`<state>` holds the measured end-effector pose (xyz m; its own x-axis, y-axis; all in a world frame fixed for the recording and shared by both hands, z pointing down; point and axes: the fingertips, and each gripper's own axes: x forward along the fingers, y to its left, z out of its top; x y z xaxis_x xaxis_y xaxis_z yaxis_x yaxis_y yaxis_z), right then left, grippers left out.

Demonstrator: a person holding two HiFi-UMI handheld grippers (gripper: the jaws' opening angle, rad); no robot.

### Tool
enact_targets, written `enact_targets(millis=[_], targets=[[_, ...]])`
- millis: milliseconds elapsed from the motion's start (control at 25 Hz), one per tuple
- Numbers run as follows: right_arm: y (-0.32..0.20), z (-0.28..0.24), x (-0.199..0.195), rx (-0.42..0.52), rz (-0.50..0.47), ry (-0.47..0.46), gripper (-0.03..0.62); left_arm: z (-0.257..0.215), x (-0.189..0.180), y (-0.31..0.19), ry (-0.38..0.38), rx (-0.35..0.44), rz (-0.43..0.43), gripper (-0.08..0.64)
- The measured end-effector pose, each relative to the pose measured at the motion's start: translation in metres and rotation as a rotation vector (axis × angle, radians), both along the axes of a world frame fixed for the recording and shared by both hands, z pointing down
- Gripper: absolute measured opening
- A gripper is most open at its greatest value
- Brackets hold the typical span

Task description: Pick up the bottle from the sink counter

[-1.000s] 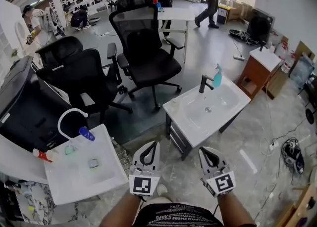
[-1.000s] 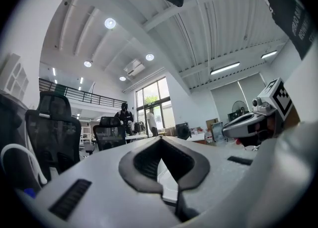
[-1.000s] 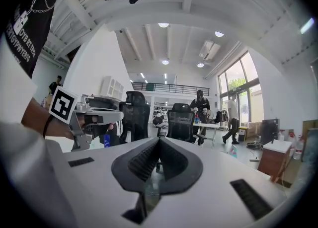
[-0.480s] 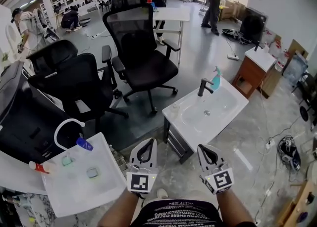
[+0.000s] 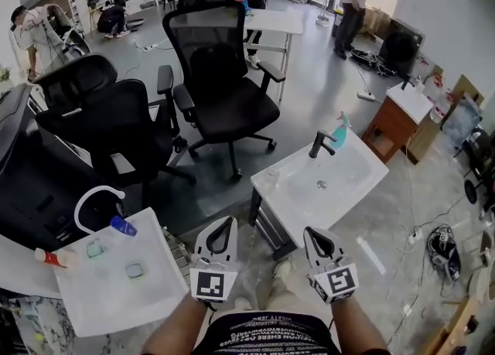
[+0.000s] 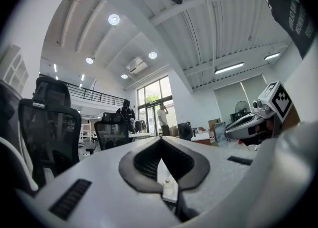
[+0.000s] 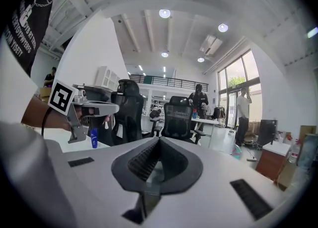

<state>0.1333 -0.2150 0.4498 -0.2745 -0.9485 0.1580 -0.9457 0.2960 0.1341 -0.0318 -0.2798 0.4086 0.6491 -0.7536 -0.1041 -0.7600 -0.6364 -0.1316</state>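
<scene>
A teal spray bottle [image 5: 339, 133] stands at the back of a white sink counter [image 5: 363, 164], next to its dark faucet [image 5: 319, 143]. A small pale bottle [image 5: 271, 175] sits on that counter's near left corner. My left gripper [image 5: 230, 223] and right gripper [image 5: 312, 233] are held side by side low in the head view, short of the counter's front corner. Both are shut with nothing between the jaws. In the left gripper view the jaws [image 6: 160, 140] meet at the tip, and the right gripper view shows the same [image 7: 159, 140].
A second white basin [image 5: 116, 291] at lower left holds a blue bottle [image 5: 122, 226] and a red-capped bottle [image 5: 50, 257]. Two black office chairs [image 5: 224, 90] [image 5: 100, 121] stand behind. A wooden cabinet [image 5: 398, 117] is at the right, cables lie on the floor, and people stand at the back.
The head view has shifted a little: the sink counter and chairs sit slightly differently in frame. Both grippers stay shut and close together. A person at the back has walked right.
</scene>
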Motion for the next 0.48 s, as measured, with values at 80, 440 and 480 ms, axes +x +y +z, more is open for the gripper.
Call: enact_targets(millis=[80,440,480], targets=[[-0.01,0.001,0.005,-0.001,-0.016,0.002,-0.005,0.0,0.003,-0.008,-0.009,0.022,-0.012,0.0],[-0.077,0.026,0.036,-0.04,-0.072,-0.009,-0.005,0.01,0.029,-0.06,-0.004,-0.031,-0.069,0.0],[-0.087,0.031,0.04,-0.046,-0.076,-0.008,-0.005,0.013,0.033,-0.067,-0.006,-0.038,-0.075,0.0]])
